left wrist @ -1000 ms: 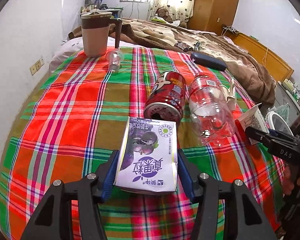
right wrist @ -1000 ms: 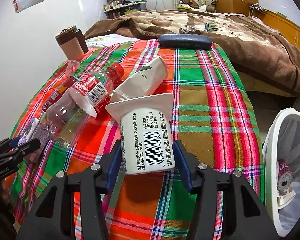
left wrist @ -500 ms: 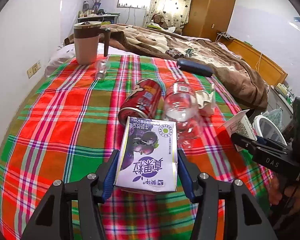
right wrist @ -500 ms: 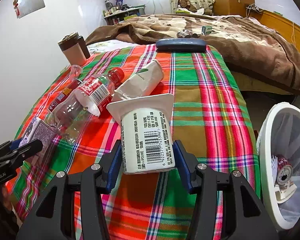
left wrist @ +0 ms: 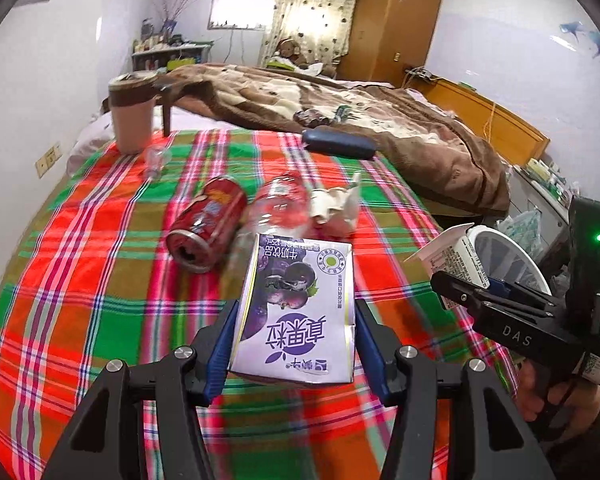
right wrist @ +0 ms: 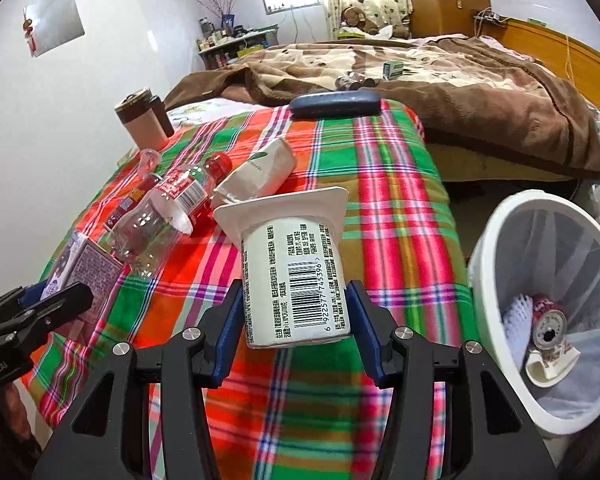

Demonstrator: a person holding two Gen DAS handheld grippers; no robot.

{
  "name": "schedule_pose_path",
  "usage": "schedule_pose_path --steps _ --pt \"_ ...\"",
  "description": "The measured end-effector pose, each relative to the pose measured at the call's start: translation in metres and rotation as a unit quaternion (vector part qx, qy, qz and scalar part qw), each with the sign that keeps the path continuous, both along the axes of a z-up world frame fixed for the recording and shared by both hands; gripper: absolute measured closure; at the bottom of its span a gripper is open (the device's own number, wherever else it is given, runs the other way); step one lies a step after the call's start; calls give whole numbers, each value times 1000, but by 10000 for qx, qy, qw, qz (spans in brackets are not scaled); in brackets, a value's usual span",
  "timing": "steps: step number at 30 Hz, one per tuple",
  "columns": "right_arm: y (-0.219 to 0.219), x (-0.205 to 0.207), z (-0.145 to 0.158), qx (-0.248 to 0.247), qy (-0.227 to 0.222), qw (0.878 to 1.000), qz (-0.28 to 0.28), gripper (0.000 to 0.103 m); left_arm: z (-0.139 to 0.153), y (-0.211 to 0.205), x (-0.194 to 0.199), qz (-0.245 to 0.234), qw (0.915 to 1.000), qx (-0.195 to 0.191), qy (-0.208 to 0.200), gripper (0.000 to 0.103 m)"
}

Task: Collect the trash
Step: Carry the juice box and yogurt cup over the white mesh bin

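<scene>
My left gripper (left wrist: 296, 336) is shut on a purple and white drink carton (left wrist: 300, 308) and holds it above the plaid tablecloth (left wrist: 92, 264). My right gripper (right wrist: 296, 320) is shut on a white yogurt cup (right wrist: 296, 276) with a barcode, held above the cloth's right part. A white trash bin (right wrist: 500, 236) with a clear liner stands low at the right; a red can and white scraps lie inside it. On the cloth lie a red can (left wrist: 208, 224), a clear plastic bottle (right wrist: 160, 220) with a red cap and a crumpled white packet (right wrist: 260, 172).
A brown lidded mug (left wrist: 134, 116) and a small clear cup (left wrist: 156, 160) stand at the cloth's far left. A dark blue case (right wrist: 334, 104) lies at the far edge. A bed with a brown blanket (right wrist: 460, 92) is behind.
Both grippers have lifted and pulled back from the table with their items still held. The right one has swung toward the bin, which now shows more fully.
</scene>
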State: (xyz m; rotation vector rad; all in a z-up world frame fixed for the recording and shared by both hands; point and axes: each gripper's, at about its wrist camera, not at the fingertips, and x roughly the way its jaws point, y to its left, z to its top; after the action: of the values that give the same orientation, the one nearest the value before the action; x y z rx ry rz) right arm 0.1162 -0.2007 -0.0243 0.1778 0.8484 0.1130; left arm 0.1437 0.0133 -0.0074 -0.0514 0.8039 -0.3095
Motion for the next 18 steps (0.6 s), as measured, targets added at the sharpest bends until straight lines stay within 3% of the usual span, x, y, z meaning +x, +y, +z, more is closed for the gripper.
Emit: schedule_pose_path --steps 18 --pt "-65 -28 13 74 -221 9968 -761 51 17 -88 -9 -712 9973 -38 -177 48"
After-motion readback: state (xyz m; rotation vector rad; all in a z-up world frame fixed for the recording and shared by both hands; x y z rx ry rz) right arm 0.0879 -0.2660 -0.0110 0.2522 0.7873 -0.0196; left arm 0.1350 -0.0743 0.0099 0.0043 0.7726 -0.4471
